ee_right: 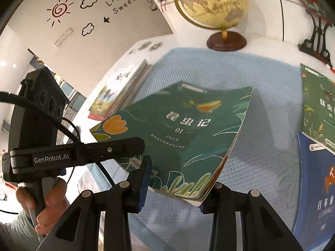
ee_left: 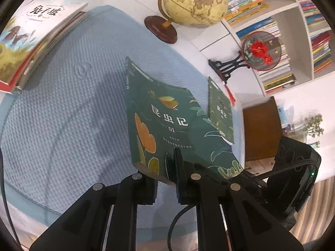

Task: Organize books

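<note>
A green book numbered 01 (ee_left: 167,121) (ee_right: 188,125) hangs tilted above the light blue mat (ee_left: 62,104), held from two sides. My left gripper (ee_left: 165,179) is shut on its lower edge; in the right wrist view that gripper (ee_right: 136,146) clamps the book's left corner. My right gripper (ee_right: 175,188) grips the near edge, one blue pad on the cover and the other finger under the pages. A second green book (ee_left: 222,113) (ee_right: 318,108) lies at the mat's right on a blue book (ee_right: 318,188). A stack of books (ee_left: 31,41) (ee_right: 121,92) sits at the left.
A globe (ee_left: 192,2) (ee_right: 213,2) on a brown base stands behind the mat. A round fan ornament (ee_left: 259,50) on a black stand is at the back right, before a full white bookshelf (ee_left: 293,31). A person's hand (ee_right: 48,198) holds the left gripper's handle.
</note>
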A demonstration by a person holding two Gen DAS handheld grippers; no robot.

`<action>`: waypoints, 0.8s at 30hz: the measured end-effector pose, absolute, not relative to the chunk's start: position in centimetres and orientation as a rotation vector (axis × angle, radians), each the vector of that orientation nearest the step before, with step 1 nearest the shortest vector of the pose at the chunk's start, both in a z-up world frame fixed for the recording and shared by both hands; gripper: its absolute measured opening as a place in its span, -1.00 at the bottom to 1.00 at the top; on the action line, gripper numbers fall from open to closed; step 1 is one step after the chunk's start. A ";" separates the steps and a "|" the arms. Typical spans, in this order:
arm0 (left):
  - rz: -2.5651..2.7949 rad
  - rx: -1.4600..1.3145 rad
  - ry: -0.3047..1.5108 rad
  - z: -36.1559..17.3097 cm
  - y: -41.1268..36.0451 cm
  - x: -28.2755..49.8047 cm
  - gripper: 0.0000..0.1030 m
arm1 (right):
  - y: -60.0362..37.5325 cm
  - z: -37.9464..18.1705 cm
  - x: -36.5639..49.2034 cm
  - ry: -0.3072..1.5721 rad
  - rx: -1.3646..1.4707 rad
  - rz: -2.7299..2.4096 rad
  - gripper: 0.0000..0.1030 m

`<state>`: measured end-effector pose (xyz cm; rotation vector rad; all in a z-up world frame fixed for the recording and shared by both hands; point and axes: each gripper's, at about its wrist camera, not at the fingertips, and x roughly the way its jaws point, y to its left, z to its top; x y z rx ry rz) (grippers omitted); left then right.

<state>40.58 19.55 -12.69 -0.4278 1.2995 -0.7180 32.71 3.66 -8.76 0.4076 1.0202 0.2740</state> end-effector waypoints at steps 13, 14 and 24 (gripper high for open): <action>-0.794 -0.373 1.191 -7.5 28.7 45.1 -0.78 | 13.0 -3.7 36.9 0.914 0.372 0.268 -0.31; -0.793 -0.374 1.178 -7.1 29.8 45.9 -0.78 | 14.1 -3.4 37.6 0.900 0.368 0.272 -0.31; -0.723 -0.283 1.137 -7.9 37.8 54.1 -0.78 | 22.8 -5.0 46.8 0.882 0.389 0.311 -0.31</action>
